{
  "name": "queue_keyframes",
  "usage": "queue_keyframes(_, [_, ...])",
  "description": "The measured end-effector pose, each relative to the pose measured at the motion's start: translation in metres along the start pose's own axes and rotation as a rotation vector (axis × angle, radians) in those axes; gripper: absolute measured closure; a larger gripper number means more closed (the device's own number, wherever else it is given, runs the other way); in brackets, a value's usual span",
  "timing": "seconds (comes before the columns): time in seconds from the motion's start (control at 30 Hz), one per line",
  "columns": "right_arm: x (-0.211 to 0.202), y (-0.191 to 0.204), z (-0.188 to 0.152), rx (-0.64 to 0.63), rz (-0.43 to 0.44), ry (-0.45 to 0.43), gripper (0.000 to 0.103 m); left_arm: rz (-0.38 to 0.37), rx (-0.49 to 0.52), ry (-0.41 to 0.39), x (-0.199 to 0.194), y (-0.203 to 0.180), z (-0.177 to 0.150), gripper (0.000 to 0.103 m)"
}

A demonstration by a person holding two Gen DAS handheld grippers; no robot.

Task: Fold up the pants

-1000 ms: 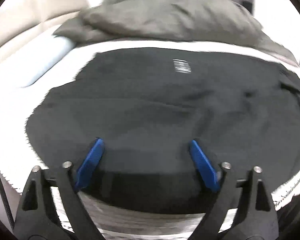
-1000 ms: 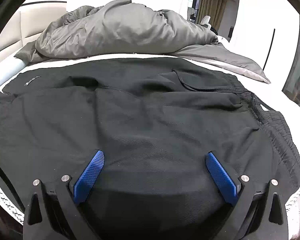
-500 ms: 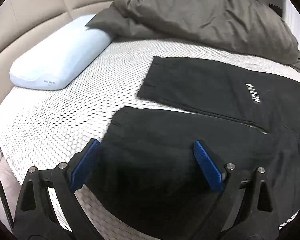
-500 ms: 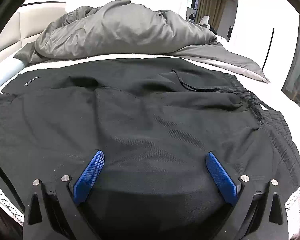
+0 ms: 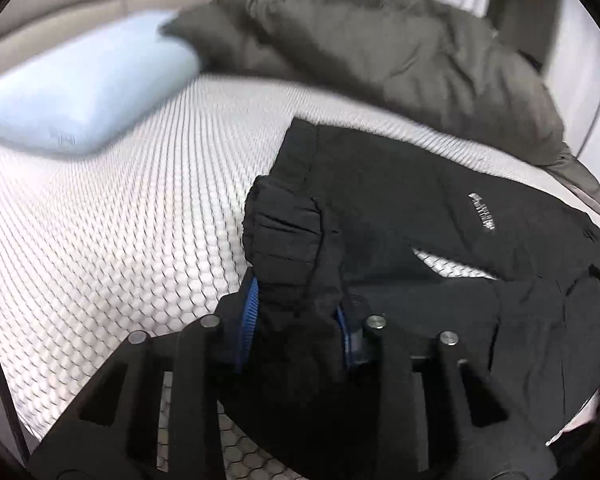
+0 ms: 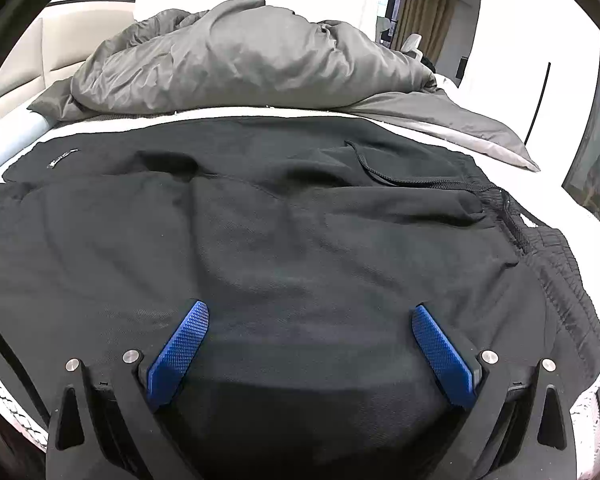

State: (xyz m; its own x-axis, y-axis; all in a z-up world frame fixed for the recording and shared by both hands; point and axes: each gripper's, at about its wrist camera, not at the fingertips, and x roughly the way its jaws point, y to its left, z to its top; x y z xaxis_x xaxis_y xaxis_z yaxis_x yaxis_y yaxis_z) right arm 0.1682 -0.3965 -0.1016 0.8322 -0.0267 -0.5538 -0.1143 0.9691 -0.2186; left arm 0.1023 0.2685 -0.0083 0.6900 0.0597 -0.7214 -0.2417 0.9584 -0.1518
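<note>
We had just closed the left gripper (image 5: 296, 316) on the pants (image 5: 420, 216) cuff nearest the pillow (image 5: 84, 88) for folding over; right gripper (image 6: 308, 352) hovered open.

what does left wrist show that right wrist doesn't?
Left wrist only: pale blue pillow, bare honeycomb mattress cover, and the left hand-held gripper, whose jaws have just been closing, clamped on a bunched leg cuff.

Right wrist only: drawstring, elastic waistband, and the right hand-held gripper open over flat fabric.

Both: black pants, their small white logo, grey duvet.
</note>
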Motion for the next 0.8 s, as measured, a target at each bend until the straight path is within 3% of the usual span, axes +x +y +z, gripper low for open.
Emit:
queue_keyframes(0.13, [0.0, 0.0, 0.0, -0.005, 0.017, -0.005, 0.0, -0.021, -0.101, 0.071, 0.011, 0.022, -0.001, 0.072])
queue_keyframes(0.23, [0.0, 0.004, 0.0, -0.023, 0.021, -0.009, 0.0, 0.001, -0.119, 0.098, 0.023, 0.028, -0.004, 0.064])
queue_keyframes(0.3, [0.0, 0.004, 0.0, -0.025, 0.021, -0.011, 0.0, 0.06, -0.119, 0.09, 0.02, 0.025, 0.001, 0.046])
queue_keyframes(0.43, [-0.001, 0.002, -0.001, -0.02, 0.03, -0.015, 0.0, 0.177, -0.121, 0.082, -0.003, 0.013, 0.01, 0.034])
queue_keyframes(0.47, [-0.001, 0.002, -0.001, -0.02, 0.029, -0.016, 0.0, 0.186, -0.101, 0.072, -0.014, 0.006, 0.006, 0.027])
queue_keyframes(0.5, [-0.002, 0.002, -0.001, -0.018, 0.03, -0.018, 0.0, 0.177, -0.073, 0.053, -0.024, -0.005, 0.007, 0.021])
queue_keyframes(0.67, [-0.011, 0.002, 0.0, -0.017, 0.045, -0.049, 0.0, 0.112, 0.021, -0.021, -0.069, -0.069, -0.01, 0.01])
queue_keyframes(0.7, [-0.013, 0.004, 0.001, -0.021, 0.052, -0.059, 0.0, 0.078, 0.036, -0.03, -0.072, -0.086, -0.011, 0.004])
queue_keyframes(0.8, [-0.02, 0.012, 0.001, -0.046, 0.084, -0.086, 0.0, -0.046, 0.117, -0.041, -0.077, -0.148, -0.02, 0.001])
